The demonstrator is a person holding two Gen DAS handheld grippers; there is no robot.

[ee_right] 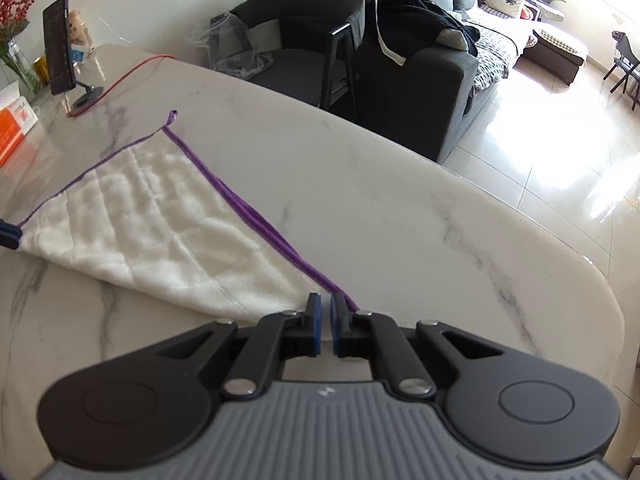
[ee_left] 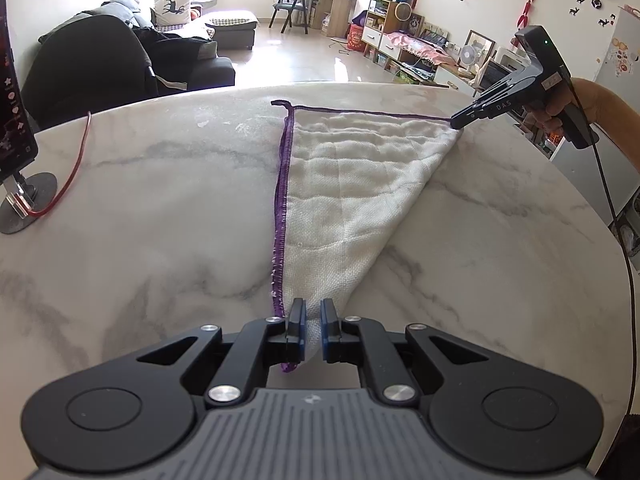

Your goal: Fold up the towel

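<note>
Marble-look table (ee_left: 160, 200) in a sunny living room, and the white towel (ee_left: 352, 200) with purple trim is lying on it as a triangle, so it looks doubled corner to corner already. Each gripper sits at one end of the long folded edge: left gripper (ee_left: 311, 316) has its jaws nearly together with the near corner between them, right gripper (ee_right: 325, 312) is pinched down at the other corner. No containers in play, just a phone stand (ee_left: 24, 196) off to the side.
</note>
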